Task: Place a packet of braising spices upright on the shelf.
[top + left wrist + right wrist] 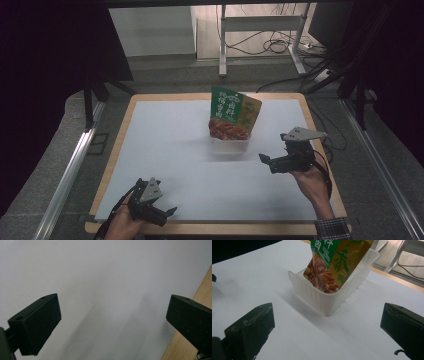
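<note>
One pouch (234,116), green and gold with red food printed on it, standing tilted in one clear tub (228,143), top leaning toward the far right edge of the bench (165,150). Tub set near the middle of the white sheet, a little toward the far side, and holding nothing else that can be made out. In the right gripper view, pouch (332,262) and tub (319,296) straight ahead of the jaws, centred between them but apart from both, with bare sheet in the gap. Right hand-held gripper (272,164) near the tub, to its right and nearer the person, jaws wide apart and clamped on nothing, aimed left toward the tub; grey three-cornered plate on top, hand (312,182) gripping it from below, checked sleeve at the wrist. Left hand-held gripper (165,214) well apart from the tub, down at the near left of the bench by the wooden rim, also carrying a grey plate. In the left gripper view, jaws spread wide over bare white sheet, left hand-held gripper (113,320) empty, strip of wooden rim at the right. Count: one pouch, one tub, two hand-held grippers, two hands. Beyond the bench, grey floor, a metal frame and loose cables.
</note>
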A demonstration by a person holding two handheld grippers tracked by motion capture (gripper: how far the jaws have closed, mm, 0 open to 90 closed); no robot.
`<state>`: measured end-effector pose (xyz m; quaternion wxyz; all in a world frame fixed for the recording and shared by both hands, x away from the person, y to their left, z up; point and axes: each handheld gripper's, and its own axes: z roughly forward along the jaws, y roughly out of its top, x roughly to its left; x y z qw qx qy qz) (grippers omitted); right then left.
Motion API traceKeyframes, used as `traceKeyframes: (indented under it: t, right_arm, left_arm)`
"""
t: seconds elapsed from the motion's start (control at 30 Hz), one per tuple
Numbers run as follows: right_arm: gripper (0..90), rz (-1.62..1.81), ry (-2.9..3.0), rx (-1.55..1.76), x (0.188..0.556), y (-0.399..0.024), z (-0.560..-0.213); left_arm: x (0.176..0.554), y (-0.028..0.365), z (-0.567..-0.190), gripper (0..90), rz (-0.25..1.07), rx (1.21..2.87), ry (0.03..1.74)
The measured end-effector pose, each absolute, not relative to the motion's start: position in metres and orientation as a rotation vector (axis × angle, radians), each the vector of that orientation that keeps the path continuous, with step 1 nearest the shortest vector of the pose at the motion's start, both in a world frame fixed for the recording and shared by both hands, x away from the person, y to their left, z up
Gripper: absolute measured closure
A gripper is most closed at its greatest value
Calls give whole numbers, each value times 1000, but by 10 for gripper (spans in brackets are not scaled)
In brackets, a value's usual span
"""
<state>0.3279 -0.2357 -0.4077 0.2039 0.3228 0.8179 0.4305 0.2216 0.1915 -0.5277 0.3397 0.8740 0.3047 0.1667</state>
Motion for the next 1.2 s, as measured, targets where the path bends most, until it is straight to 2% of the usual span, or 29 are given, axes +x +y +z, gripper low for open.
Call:
traceKeyframes:
  t: [1.2]
  right_arm:
    - [0, 1187, 2240, 977, 283, -272, -423]
  left_arm:
    - [222, 193, -527, 0, 425, 2249, 827]
